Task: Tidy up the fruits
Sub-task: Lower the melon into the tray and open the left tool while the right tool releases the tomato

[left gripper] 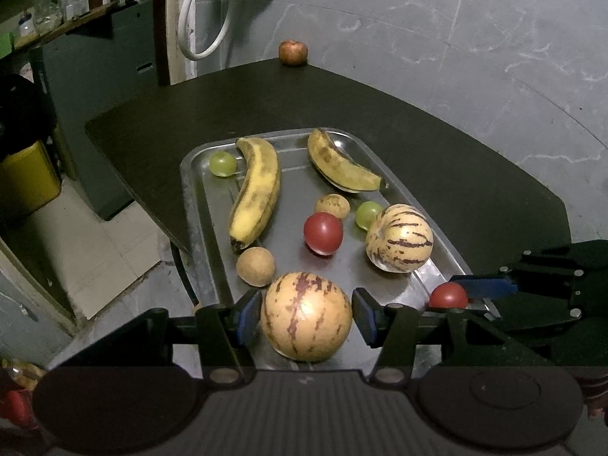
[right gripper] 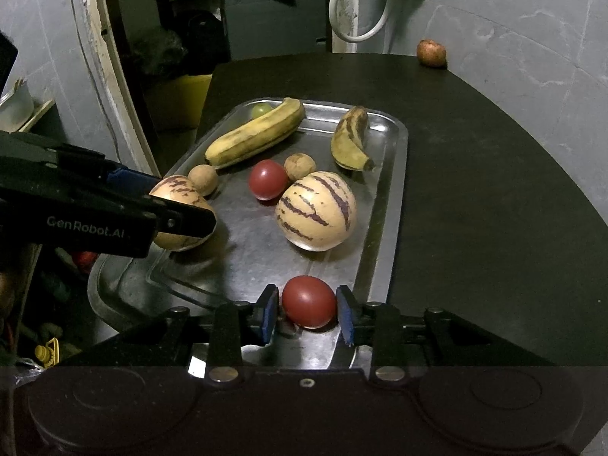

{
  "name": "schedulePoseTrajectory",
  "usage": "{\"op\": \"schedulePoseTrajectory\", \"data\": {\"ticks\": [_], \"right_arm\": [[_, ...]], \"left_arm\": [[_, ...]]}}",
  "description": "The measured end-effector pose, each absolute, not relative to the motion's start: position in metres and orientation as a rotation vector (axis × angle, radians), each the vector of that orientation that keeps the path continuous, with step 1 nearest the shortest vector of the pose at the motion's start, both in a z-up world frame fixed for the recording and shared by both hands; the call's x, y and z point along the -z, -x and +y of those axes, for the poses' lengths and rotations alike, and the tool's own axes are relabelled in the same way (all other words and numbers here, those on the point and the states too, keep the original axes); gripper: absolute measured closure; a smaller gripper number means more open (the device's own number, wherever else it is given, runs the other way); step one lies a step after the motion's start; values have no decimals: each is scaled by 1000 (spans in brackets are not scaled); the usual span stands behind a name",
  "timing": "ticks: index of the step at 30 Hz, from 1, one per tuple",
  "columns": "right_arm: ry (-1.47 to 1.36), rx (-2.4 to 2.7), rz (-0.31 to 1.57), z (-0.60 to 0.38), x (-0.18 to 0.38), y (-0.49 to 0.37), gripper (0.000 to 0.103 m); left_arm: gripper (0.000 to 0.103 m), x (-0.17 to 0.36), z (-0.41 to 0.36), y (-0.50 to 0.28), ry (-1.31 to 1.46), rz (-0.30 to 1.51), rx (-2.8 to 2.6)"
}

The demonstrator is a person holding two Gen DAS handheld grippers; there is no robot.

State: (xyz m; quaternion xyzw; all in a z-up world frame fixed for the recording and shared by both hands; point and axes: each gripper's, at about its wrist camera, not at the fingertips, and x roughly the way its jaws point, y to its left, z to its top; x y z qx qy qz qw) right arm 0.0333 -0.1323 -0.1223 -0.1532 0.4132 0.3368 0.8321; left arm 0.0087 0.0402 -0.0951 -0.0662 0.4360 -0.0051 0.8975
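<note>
A steel tray (left gripper: 197,205) on the dark table holds two bananas (left gripper: 258,190), two green grapes (left gripper: 222,163), two small brown fruits (left gripper: 255,266), a red tomato (left gripper: 323,232) and a striped melon (left gripper: 399,237). My left gripper (left gripper: 307,317) is shut on a second striped melon (left gripper: 306,315) at the tray's near end; it also shows in the right wrist view (right gripper: 178,190). My right gripper (right gripper: 308,313) is shut on a second red tomato (right gripper: 309,302) at the tray's near right corner, also seen in the left wrist view (left gripper: 448,295).
A reddish apple (left gripper: 292,52) sits alone at the table's far edge by the grey wall. A white cable (left gripper: 190,19) hangs behind. A yellow bin (left gripper: 26,182) and shelves stand on the floor to the left of the table.
</note>
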Motion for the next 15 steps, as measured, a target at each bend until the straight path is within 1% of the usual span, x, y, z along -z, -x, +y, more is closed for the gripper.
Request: {"op": "schedulePoseTrajectory", "data": {"ticks": [2, 10, 12, 15], "right_arm": [[323, -716, 873, -133, 121, -33, 65], [306, -719, 860, -137, 112, -31, 58], [303, -724, 848, -138, 106, -28, 54], [293, -727, 829, -141, 97, -26, 48]], "left_arm": [[40, 93, 40, -9, 136, 898, 10], [34, 86, 42, -8, 144, 886, 0], [30, 83, 42, -8, 148, 879, -4], [27, 77, 42, -7, 149, 864, -9]]}}
